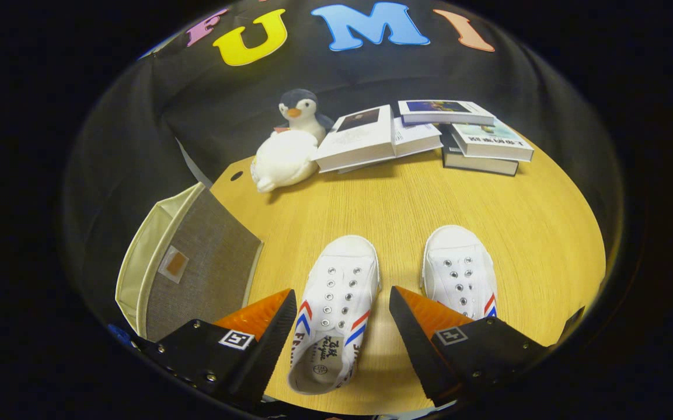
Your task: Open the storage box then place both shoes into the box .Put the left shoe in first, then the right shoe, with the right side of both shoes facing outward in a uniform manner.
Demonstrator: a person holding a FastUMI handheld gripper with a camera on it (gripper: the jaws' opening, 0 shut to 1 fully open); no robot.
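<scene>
White left shoe (333, 315) sits between wide-open fingers of gripper (342, 318), nothing held. Storage box (187, 265) looks open; next, likely close on shoe, carry left to box.

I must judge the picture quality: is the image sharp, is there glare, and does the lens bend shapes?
Gripper view: sharp on the left shoe between the open gripper fingers; soft shadows; mild sheen on the table; fisheye curves the table edge and books.

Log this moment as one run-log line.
gripper: open, straddling left shoe, not gripping | right shoe: on table | storage box: beside table, opened | step: pick left shoe
</scene>
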